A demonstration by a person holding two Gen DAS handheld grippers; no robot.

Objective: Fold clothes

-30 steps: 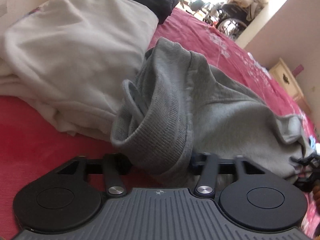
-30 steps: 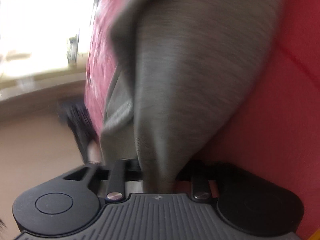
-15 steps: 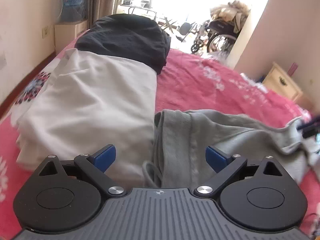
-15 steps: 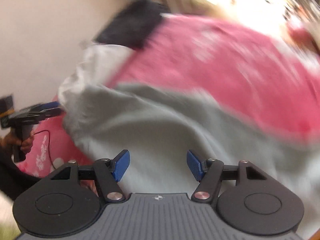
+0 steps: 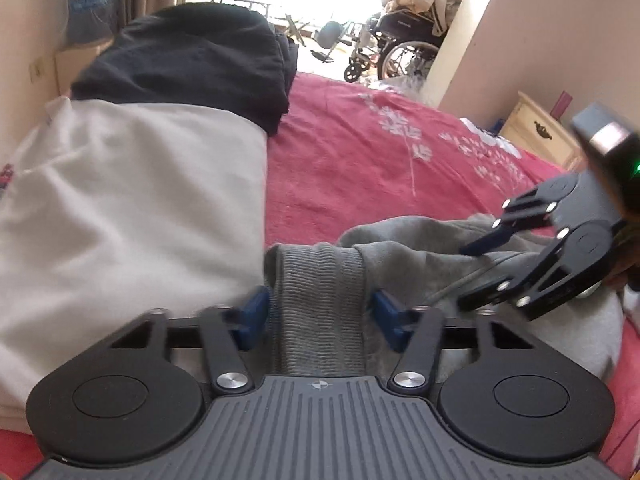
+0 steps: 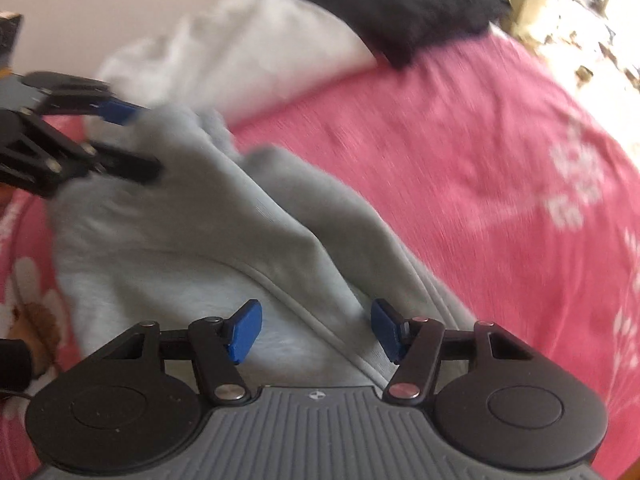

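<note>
The grey sweater (image 5: 420,248) is lying crumpled on the red bedcover (image 5: 360,152), in the lower middle of the left wrist view, just beside the folded white garment (image 5: 132,208) on the left of the frame. The black garment (image 5: 192,56) is resting behind the white one, in the upper left.

The left gripper (image 5: 318,318) is closing its jaws around the ribbed hem of the sweater. The hem is standing between the two blue pads (image 5: 252,316); the left pad is at its edge, while the right pad is showing a small gap.

The right gripper (image 6: 316,330) is pointing down over a fold of the sweater in the lower middle of its own view. Its jaws are also closing, but the pads are apart and are not pressing the cloth.

In the upper right of the left wrist view, a wheelchair (image 5: 400,52) is standing in the bright doorway.
</note>
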